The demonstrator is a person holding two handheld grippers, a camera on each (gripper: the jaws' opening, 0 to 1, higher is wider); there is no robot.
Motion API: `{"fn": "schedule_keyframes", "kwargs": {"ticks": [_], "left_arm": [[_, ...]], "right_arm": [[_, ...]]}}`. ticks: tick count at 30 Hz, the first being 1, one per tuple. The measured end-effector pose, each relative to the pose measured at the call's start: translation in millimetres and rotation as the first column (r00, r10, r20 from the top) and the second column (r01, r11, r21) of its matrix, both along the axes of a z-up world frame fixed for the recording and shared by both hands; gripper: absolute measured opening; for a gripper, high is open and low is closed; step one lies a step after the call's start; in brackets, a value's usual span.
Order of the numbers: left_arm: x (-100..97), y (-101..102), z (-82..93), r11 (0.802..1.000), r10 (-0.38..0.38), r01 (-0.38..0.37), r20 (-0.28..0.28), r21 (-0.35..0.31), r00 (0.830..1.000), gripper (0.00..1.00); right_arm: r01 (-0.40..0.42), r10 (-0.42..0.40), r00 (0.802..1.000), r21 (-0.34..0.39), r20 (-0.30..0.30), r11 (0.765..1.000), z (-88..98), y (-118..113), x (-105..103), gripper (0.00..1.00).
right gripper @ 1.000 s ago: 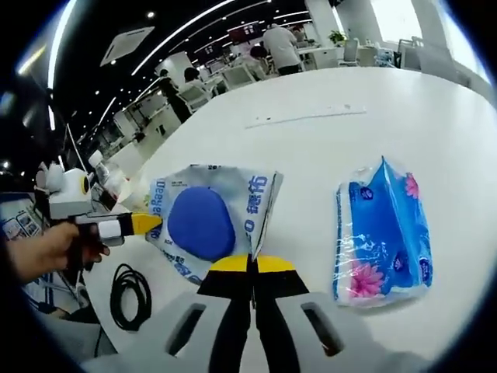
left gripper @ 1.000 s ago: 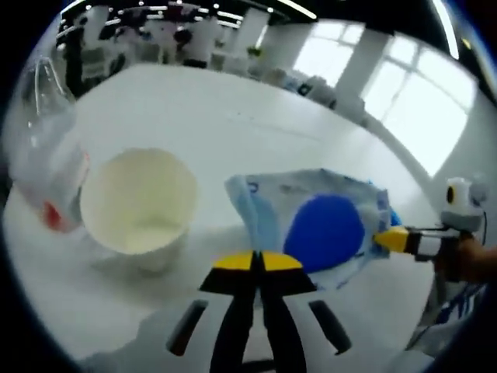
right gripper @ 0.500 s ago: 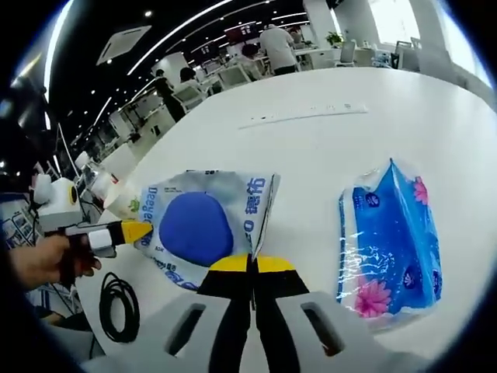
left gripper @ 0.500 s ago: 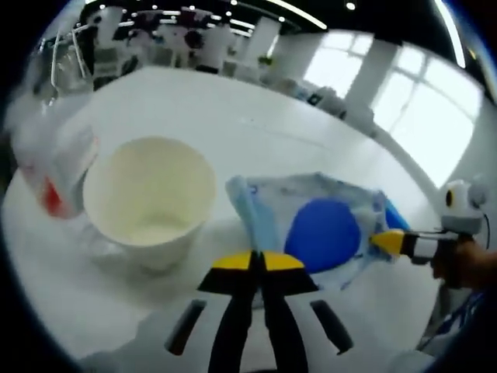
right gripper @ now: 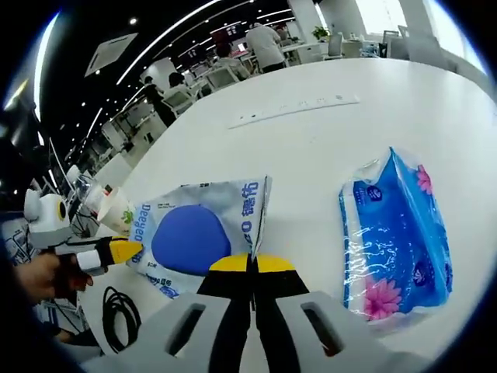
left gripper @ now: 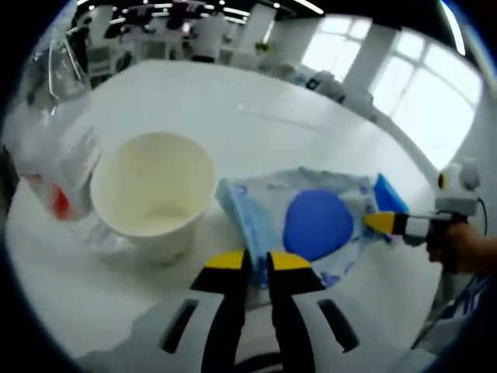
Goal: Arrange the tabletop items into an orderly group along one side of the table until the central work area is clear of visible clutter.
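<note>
A blue-and-white wipes pouch [right gripper: 203, 231] is lying on the white table [right gripper: 326, 148], the right gripper [right gripper: 250, 266] pinching its corner with jaws pressed together, the left gripper [left gripper: 250, 261] slightly parted at the opposite edge. Dragging risks toppling the paper cup [left gripper: 155, 194] just beside it.

Yellow-tipped black grippers, hand-held

The left gripper [left gripper: 258, 263] and right gripper [right gripper: 250, 266] each have black jaws capped in yellow on a grey body with black slots; a hand [right gripper: 40, 273] grips a white-and-yellow handle.
</note>
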State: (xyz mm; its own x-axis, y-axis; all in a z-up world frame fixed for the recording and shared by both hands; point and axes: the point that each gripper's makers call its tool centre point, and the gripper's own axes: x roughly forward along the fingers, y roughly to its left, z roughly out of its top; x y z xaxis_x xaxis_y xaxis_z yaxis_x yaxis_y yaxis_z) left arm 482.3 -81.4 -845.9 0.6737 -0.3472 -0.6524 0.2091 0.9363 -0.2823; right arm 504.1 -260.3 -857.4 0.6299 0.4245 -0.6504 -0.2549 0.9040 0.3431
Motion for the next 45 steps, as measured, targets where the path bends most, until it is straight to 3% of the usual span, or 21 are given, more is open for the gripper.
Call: {"fn": "schedule_keyframes", "kwargs": {"ticks": [2,5,7,10,13,17,19,23,27,34,36,40,45], "left_arm": [[-3.2,-1.2,2.7,1.0,-0.013,0.013,-0.004,0.006,1.0,0.09],[-10.2,1.4,6.6,0.995,-0.071,0.07,0.013,0.076,0.997,0.1],[-10.3,6.4,9.3,0.991,-0.073,0.068,0.039,0.114,0.997,0.11],[-16.4,7.1,15.7,0.993,-0.076,0.071,0.043,0.091,0.996,0.12],[-22.1,4.2,30.2,0.993,-0.092,0.085,0.092,0.076,0.991,0.12],[-37.2,-6.5,63.0,0.986,-0.168,0.158,0.227,0.061,0.959,0.16],[-44.5,-6.5,86.7,0.982,-0.189,0.17,0.329,0.087,0.925,0.17],[-63.0,2.0,122.5,0.985,-0.17,0.147,0.442,0.086,0.881,0.26],[-81.5,17.1,138.2,0.985,-0.164,0.121,0.465,0.122,0.87,0.33],[-122.7,40.9,149.1,0.956,-0.234,0.108,0.49,0.271,0.84,0.39],[-136.0,46.8,150.0,0.95,-0.236,0.093,0.491,0.297,0.839,0.39],[-160.3,55.9,144.5,0.967,-0.193,0.087,0.461,0.24,0.866,0.31],[-179.9,59.8,143.6,0.971,-0.169,0.066,0.463,0.229,0.87,0.42]], "right_arm": [[0.001,-0.001,1.0,0.001,-0.001,1.0,-0.1,0.2,0.3,0.0],[0.009,-0.009,1.0,0.008,-0.005,1.0,-0.6,1.3,0.2,0.0],[0.007,-0.007,1.0,0.003,-0.001,1.0,-0.7,2.1,0.2,0.0],[0.018,-0.018,1.0,0.008,-0.007,1.0,-1.6,2.7,0.3,0.0],[0.003,-0.003,1.0,-0.004,0.002,1.0,-1.8,4.0,0.9,0.0],[-0.003,0.003,1.0,-0.008,0.0,1.0,-2.0,4.9,2.4,0.0],[-0.006,0.006,1.0,-0.008,0.002,1.0,-2.0,5.5,2.6,0.0],[-0.023,0.023,1.0,-0.015,0.003,1.0,-2.8,6.0,3.3,0.0],[-0.03,0.03,1.0,-0.02,-0.003,0.999,-4.0,5.9,3.5,0.0],[-0.046,0.046,0.999,-0.036,-0.004,0.998,-5.5,6.4,5.4,0.0],[-0.049,0.049,0.999,-0.038,-0.005,0.998,-6.0,6.3,5.9,0.0],[-0.066,0.066,0.998,-0.064,0.003,0.996,-9.2,5.4,7.6,0.0],[-0.066,0.066,0.998,-0.07,-0.004,0.995,-13.3,3.5,8.5,0.02]]}}
